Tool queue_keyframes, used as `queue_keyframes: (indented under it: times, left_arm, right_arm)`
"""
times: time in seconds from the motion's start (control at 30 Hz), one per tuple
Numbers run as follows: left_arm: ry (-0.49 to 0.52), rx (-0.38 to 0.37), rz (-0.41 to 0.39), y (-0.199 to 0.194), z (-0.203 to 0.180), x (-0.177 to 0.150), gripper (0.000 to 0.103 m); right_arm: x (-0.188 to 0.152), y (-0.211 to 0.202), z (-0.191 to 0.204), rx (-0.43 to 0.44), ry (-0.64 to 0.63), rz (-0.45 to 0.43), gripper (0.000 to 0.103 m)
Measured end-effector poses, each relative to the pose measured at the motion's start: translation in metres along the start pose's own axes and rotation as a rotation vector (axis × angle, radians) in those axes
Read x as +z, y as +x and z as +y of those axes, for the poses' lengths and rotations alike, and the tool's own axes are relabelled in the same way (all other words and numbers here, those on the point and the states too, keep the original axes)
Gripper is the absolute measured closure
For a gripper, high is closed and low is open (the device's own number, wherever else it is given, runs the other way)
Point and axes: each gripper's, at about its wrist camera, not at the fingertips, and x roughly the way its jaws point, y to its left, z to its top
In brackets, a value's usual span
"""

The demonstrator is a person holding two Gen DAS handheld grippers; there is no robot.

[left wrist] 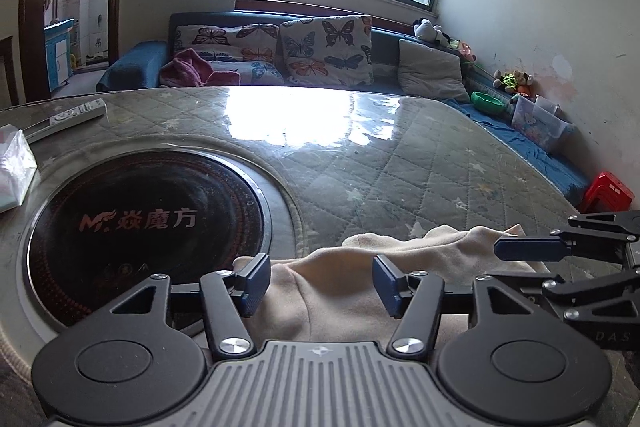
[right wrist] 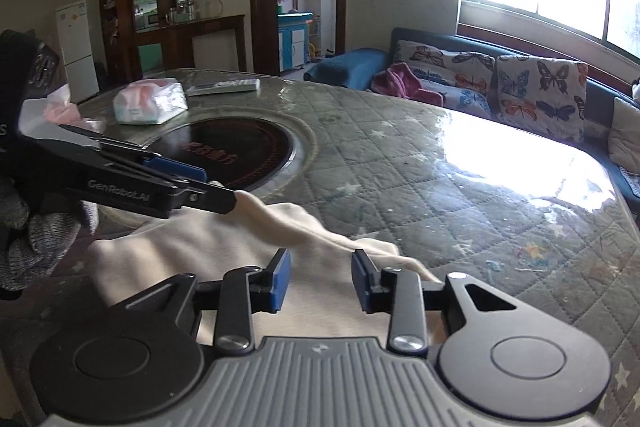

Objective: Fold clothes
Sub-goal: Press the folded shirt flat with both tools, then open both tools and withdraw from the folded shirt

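Left wrist view: the left gripper (left wrist: 320, 285) sits at the bottom centre with its 2 blue pads spread wide, a raised ridge of the beige garment (left wrist: 340, 291) between them but not pinched. The garment lies on the near edge of the quilted table (left wrist: 400, 163), lower centre to lower right. The right gripper (left wrist: 520, 251) enters from the right edge; whether it grips cloth cannot be told here. The dark round hotplate (left wrist: 148, 227) fills the lower left, touching the garment's left edge.

Right wrist view: the right gripper (right wrist: 320, 281) at bottom centre is also spread, straddling a fold of the garment (right wrist: 224, 247). The left gripper (right wrist: 208, 187) comes in from the left, its tip at a lifted ridge of cloth.

This looks like an early step: both tools are placing themselves on an edge. Next, each likely needs to close on the fabric and carry it over. The glossy table centre and right offer open room; a tissue pack (right wrist: 150, 103) and remote (right wrist: 224, 86) lie well apart, upper left.
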Motion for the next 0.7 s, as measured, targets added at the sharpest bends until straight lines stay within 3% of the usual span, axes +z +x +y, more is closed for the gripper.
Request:
queue_keyframes:
  times: [0.27,0.63,0.7]
  left_arm:
    - [0.002,0.015,-0.013,-0.017,-0.003,-0.011,0.027]
    - [-0.008,0.029,-0.043,-0.039,-0.005,-0.027,0.014]
    - [-0.012,0.031,-0.049,-0.043,-0.005,-0.030,0.012]
  right_arm:
    - [-0.007,-0.016,0.023,0.004,-0.037,-0.024,0.049]
    - [-0.023,-0.036,0.044,-0.002,-0.046,-0.050,0.020]
    - [-0.026,-0.040,0.047,-0.004,-0.048,-0.057,0.019]
